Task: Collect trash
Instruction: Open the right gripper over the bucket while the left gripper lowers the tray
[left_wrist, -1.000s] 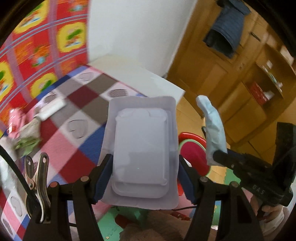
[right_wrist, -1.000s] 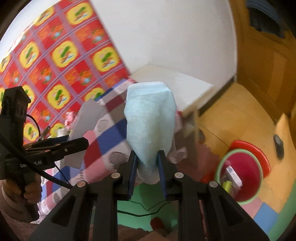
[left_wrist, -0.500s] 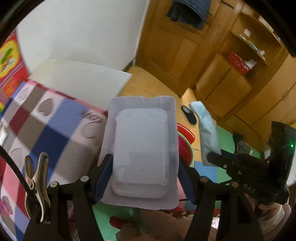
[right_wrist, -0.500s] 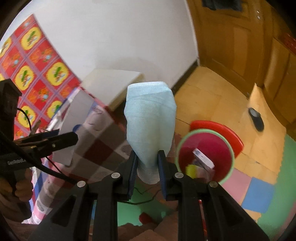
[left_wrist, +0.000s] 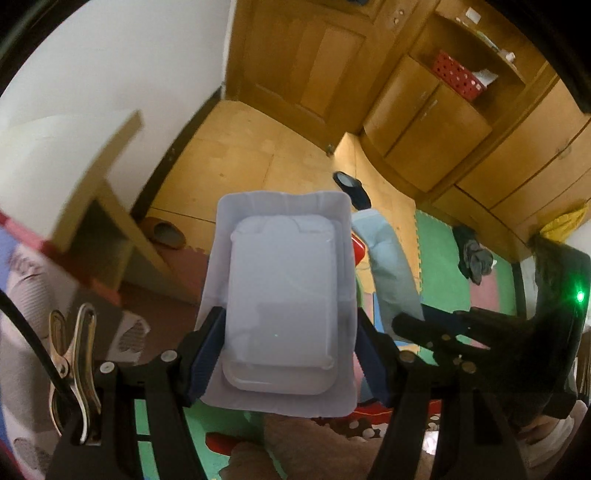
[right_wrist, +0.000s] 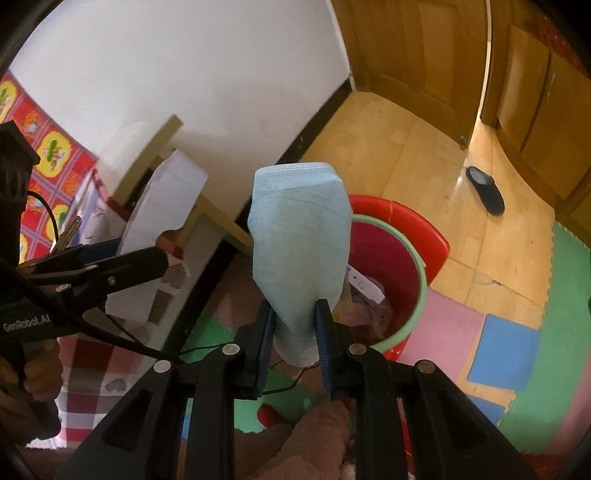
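The right gripper (right_wrist: 295, 325) is pinching a blue face mask (right_wrist: 301, 236) just above the red bin (right_wrist: 402, 258), the left gripper (left_wrist: 284, 354) is clamping a white tray (left_wrist: 282, 295) beside the bin, so releasing over its mouth seems next.

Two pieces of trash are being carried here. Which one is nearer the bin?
The blue face mask in the right gripper, directly in front of the red bin; the white tray in the left gripper is off left.
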